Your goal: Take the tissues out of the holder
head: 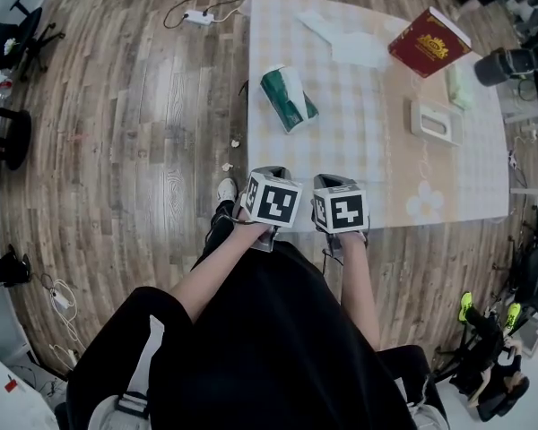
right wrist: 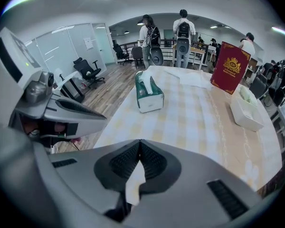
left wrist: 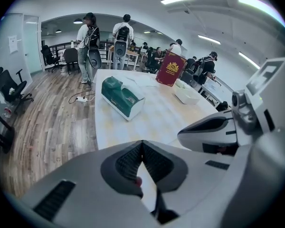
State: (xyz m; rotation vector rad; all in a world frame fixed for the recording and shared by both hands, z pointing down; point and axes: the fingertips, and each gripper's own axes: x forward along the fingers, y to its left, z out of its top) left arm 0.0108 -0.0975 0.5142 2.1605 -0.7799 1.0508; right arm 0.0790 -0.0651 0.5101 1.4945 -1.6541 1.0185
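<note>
Checked table (head: 368,150) with green tissue box (head: 289,98) near its left edge and white slotted holder (head: 437,121) toward the right; left gripper (left wrist: 142,144) and right gripper (right wrist: 140,142), at the near edge, both closed and empty.

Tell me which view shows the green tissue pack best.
The left gripper view: the green tissue pack is largest there, with its long side and white end both visible. The head view shows the pack smaller, from above; the right gripper view shows the pack smaller, nearly end-on.

Table (head: 368,177) front bare up to tissue box (head: 288,98).
</note>
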